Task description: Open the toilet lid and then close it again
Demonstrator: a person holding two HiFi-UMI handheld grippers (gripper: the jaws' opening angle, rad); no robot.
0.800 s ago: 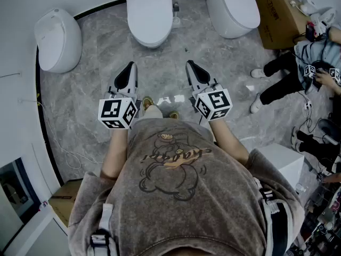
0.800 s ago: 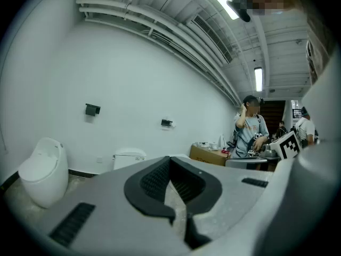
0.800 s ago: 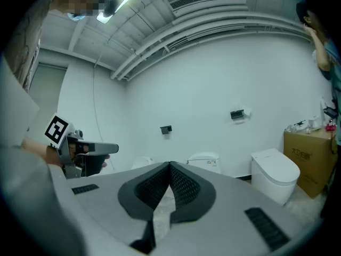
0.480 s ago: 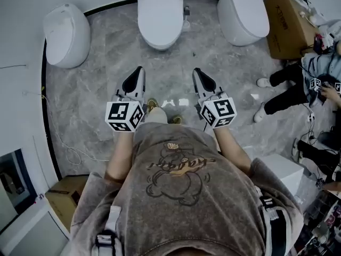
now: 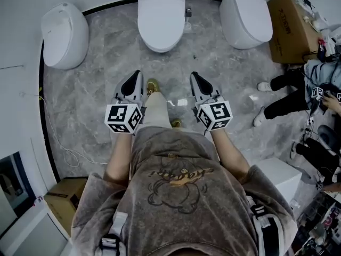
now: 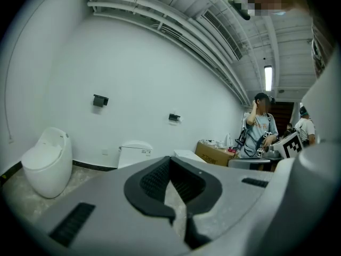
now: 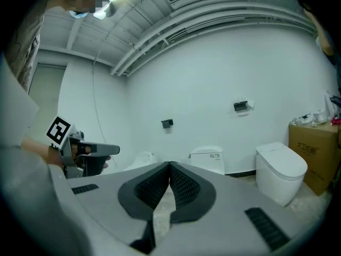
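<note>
Well ahead of left gripper [image 5: 135, 76], right gripper [image 5: 193, 77] | toilet lid [image 5: 160, 16], down

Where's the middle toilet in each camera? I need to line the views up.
Head view: middle toilet, top centre, lid closed.
Left gripper view: middle toilet, left of centre, against the wall.
Right gripper view: middle toilet, right of centre, against the wall.
Shared landmark: cardboard box, right of it in every view.

I've got grey marble floor [image 5: 96, 100] here. On it: middle toilet [image 5: 161, 15] ahead, between left gripper [image 5: 136, 74] and right gripper [image 5: 194, 76]; left toilet [image 5: 65, 35] ahead-left of left gripper; right toilet [image 5: 246, 16] ahead-right of right gripper, cardboard box [image 5: 294, 25] beyond it.
</note>
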